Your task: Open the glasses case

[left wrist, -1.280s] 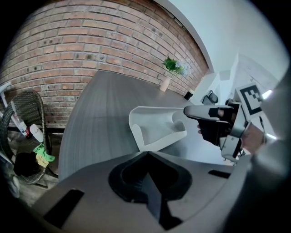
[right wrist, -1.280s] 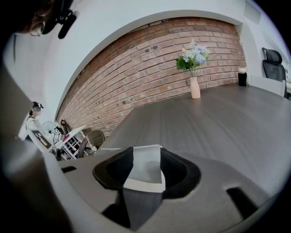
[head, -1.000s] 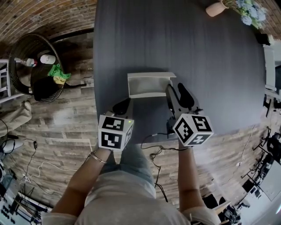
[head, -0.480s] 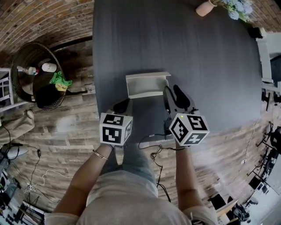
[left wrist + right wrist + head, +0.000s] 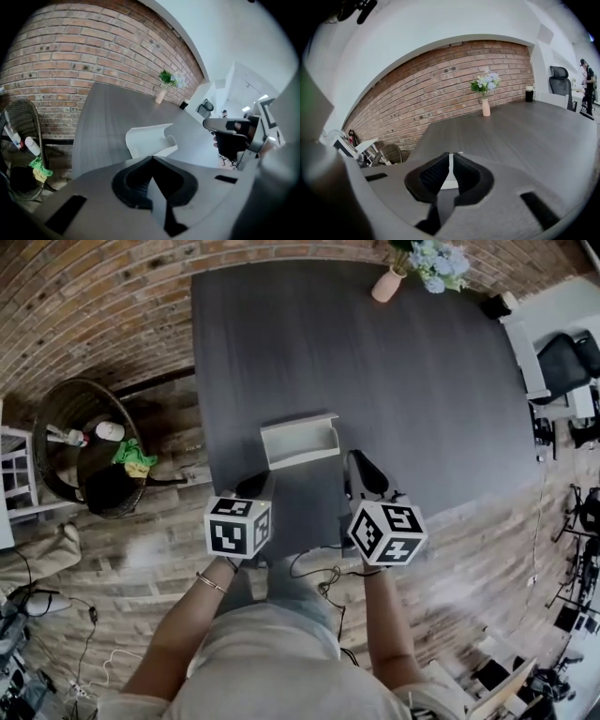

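Left the glasses case (image 5: 300, 440) standing open, lid upright, near the surface's (image 5: 394, 362) near edge. Drew back and up from it within the last second: left gripper (image 5: 255, 487) fingers clenched on nothing, right gripper (image 5: 362, 471) fingers closing, empty. Judged opened.

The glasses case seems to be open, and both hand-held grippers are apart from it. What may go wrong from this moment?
1. The glasses case stands with its lid raised, just ahead of the right hand-held gripper, whose jaws are closing on nothing. A careless swing might knock the lid down or push the case.
2. Cables hang at the table edge. That gripper might snag them if lowered.
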Demonstrator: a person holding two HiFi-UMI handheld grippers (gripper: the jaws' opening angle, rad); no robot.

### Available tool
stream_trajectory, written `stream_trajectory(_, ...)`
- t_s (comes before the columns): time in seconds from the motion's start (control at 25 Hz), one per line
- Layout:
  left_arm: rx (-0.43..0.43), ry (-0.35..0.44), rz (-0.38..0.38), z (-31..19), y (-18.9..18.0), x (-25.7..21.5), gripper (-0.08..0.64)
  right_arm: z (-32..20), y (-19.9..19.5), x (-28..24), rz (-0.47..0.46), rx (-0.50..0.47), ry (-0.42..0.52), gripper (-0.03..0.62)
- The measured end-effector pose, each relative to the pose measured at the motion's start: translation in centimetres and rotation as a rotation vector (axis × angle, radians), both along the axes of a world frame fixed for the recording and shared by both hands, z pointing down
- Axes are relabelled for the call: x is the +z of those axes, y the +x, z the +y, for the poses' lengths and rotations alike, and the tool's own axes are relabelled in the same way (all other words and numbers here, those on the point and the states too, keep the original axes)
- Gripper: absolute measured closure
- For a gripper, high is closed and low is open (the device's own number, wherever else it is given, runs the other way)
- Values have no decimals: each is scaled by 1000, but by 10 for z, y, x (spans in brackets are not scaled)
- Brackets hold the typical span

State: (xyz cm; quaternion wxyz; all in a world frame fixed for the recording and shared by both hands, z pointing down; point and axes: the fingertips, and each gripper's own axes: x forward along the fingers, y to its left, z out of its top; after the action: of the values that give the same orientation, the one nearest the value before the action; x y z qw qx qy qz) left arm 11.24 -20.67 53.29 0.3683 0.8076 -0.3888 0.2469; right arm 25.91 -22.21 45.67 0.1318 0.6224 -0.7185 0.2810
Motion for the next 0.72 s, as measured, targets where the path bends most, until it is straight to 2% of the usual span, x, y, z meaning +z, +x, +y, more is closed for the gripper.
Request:
stream_trajectory(0.2,11,136,46,-9,-14,-61,561,21,5,-27,49,87,27,589)
stream_trajectory(0.4,-9,337,91,-35,-33,-140,561,40,23,-67,115,188,94,589)
stream_trajectory(0.56,-27,544,83,-64,-47,-207,561,46,54,-108,162,285,184,589)
stream_trajectory(0.72,-79,638,60,-64,-65,-239,561,71,79,-129,207,349,200,589)
